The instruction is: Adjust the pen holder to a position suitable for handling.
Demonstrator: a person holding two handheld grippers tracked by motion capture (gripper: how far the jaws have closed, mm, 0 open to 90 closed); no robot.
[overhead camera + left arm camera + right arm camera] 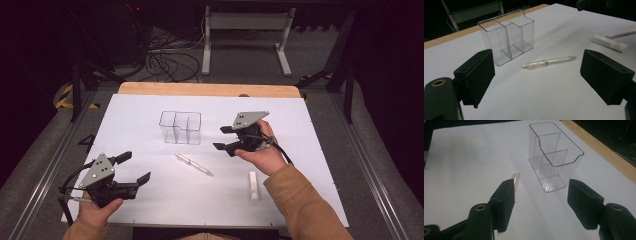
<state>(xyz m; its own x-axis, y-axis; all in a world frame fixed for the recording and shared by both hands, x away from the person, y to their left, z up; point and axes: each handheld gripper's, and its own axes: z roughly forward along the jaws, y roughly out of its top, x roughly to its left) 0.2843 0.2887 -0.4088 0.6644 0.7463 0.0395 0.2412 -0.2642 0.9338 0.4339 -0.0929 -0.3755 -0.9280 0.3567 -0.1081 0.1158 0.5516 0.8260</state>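
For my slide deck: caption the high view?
Two open grippers flank a pen and clear organizer on the white table.

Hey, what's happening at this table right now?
A person sits at a white table with a two-jaw gripper in each hand. The right gripper hovers beside a clear three-compartment organizer, jaws open and empty, aimed toward it. The left gripper waits near the table's front corner, also open and empty. A pen lies flat in front of the organizer, and a small white tube lies near the right forearm.

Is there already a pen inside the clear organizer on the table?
No. The clear organizer has all its compartments empty, and the pen lies flat on the white table beside it.
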